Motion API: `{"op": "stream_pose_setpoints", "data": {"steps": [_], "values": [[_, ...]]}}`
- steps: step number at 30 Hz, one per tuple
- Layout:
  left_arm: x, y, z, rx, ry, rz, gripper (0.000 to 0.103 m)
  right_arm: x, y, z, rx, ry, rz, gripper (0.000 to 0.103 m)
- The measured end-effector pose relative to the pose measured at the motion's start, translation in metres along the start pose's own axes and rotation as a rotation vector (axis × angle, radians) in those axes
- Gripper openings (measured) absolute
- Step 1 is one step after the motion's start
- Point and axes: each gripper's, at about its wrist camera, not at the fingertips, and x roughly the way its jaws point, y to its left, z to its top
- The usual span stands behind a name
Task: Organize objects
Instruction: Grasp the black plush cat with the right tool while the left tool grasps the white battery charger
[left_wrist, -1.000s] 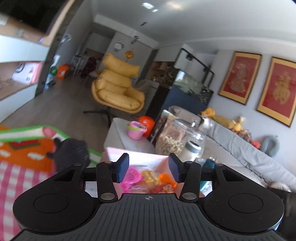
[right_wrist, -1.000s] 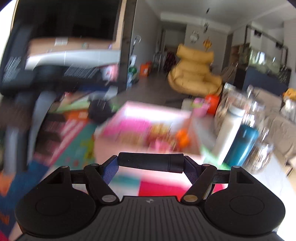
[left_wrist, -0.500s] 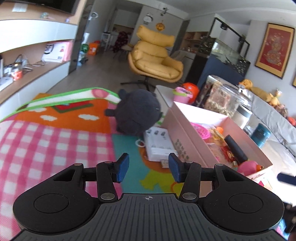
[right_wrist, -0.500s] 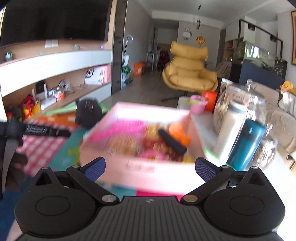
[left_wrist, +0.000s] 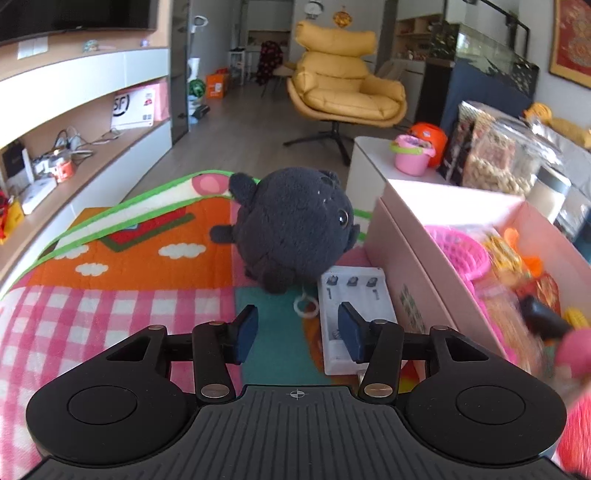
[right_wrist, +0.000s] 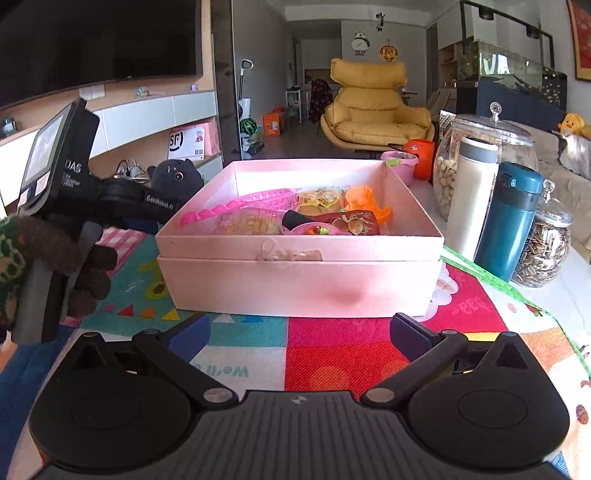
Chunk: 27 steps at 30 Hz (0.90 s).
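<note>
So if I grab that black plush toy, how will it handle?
The plush looks soft and fuzzy, so it will probably squash between the left gripper fingers rather than resist. It is likely light for its bulk. Its round body may roll if nudged on the mat.

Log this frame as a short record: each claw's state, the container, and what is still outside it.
left claw: open, empty, over the mat, aimed at the white battery charger
right claw: open wide, empty, facing the pink box
container: pink box, open, toys inside
outside box: black plush and white battery charger, on the mat beside the box
beside box: teal bottle
</note>
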Motion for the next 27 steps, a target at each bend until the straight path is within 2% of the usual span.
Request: {"op": "stream_pose_setpoints", "data": {"steps": [3, 6, 10, 12, 14, 17, 21, 23, 27], "values": [[-0.026, 0.008, -0.019, 0.057, 0.000, -0.008, 0.053, -0.001, 0.001, 0.001, 0.002, -0.005, -0.001, 0.103], [-0.057, 0.024, -0.044, 0.067, 0.004, -0.047, 0.053, -0.004, 0.001, 0.000, 0.003, -0.017, 0.000, 0.103], [-0.093, 0.048, -0.078, 0.011, -0.003, -0.089, 0.054, -0.007, 0.005, 0.001, -0.017, -0.026, -0.007, 0.103], [-0.105, 0.059, -0.090, -0.008, -0.021, -0.097, 0.054, -0.012, 0.014, 0.007, -0.076, -0.028, 0.008, 0.103], [-0.110, 0.065, -0.098, -0.028, -0.049, -0.104, 0.054, -0.018, 0.029, 0.025, -0.147, -0.040, 0.029, 0.103], [-0.111, 0.068, -0.101, -0.042, -0.069, -0.115, 0.054, -0.015, 0.059, 0.069, -0.236, -0.053, 0.048, 0.103], [-0.114, 0.069, -0.104, -0.049, -0.075, -0.121, 0.054, 0.027, 0.108, 0.116, -0.361, -0.036, -0.006, 0.103], [-0.113, 0.071, -0.104, -0.053, -0.076, -0.124, 0.054, 0.062, 0.137, 0.129, -0.443, 0.023, -0.037, 0.103], [-0.114, 0.074, -0.105, -0.067, -0.079, -0.135, 0.053, 0.123, 0.181, 0.140, -0.536, 0.114, -0.101, 0.095]]}}
